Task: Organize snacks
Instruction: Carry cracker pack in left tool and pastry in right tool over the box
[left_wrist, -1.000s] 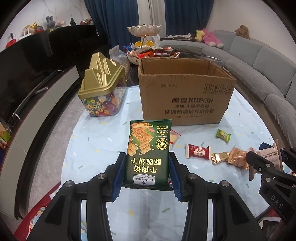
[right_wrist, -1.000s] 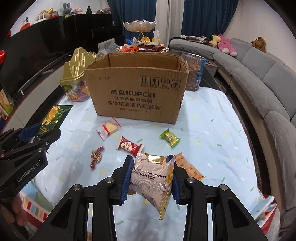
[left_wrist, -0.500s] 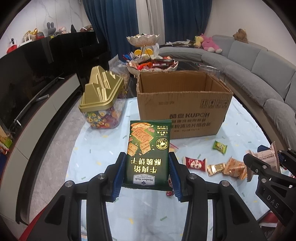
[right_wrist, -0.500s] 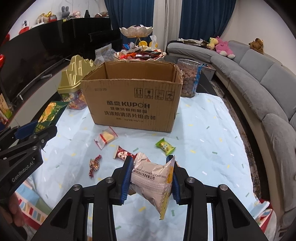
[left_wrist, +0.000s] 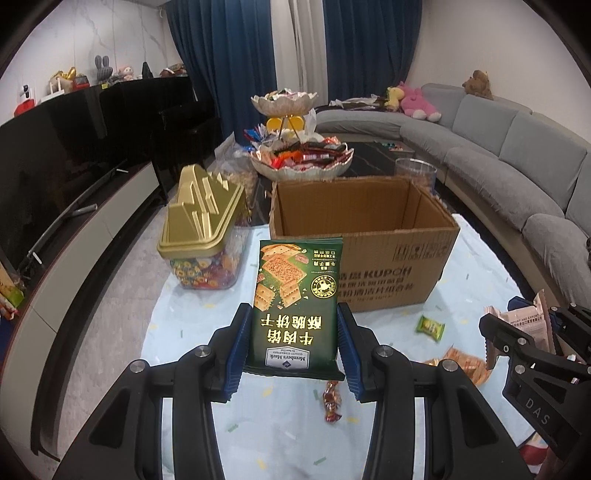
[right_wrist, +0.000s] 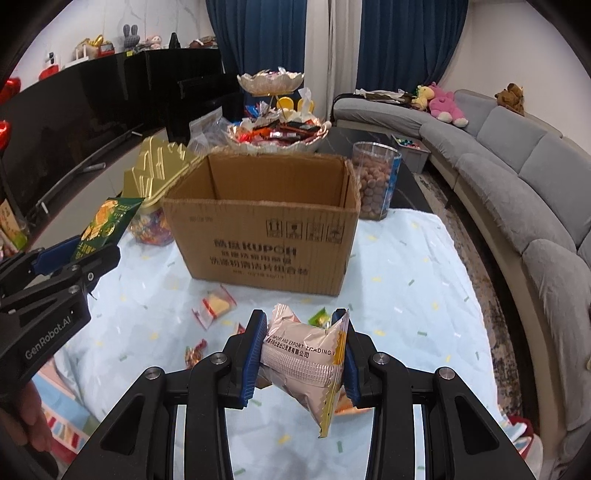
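Observation:
My left gripper (left_wrist: 293, 345) is shut on a dark green cracker packet (left_wrist: 297, 302), held upright above the table in front of an open cardboard box (left_wrist: 364, 251). My right gripper (right_wrist: 303, 354) is shut on a silvery-pink snack pouch (right_wrist: 304, 360), held above the table before the same box (right_wrist: 266, 225). The box looks empty where its inside shows. Small wrapped snacks lie loose on the cloth: a green one (left_wrist: 430, 326), an orange one (left_wrist: 465, 363), a red candy (left_wrist: 332, 400), a yellow packet (right_wrist: 216, 306). The left gripper with its packet (right_wrist: 107, 221) shows at left in the right wrist view.
A gold-lidded candy jar (left_wrist: 203, 232) stands left of the box. A clear jar of brown balls (right_wrist: 375, 184) stands behind its right corner. A two-tier snack bowl stand (left_wrist: 295, 155) is behind. A grey sofa (left_wrist: 517, 158) curves along the right, a black cabinet (left_wrist: 55, 166) along the left.
Both grippers have risen and moved toward the box with their packets still held; the box's inside has come into view.

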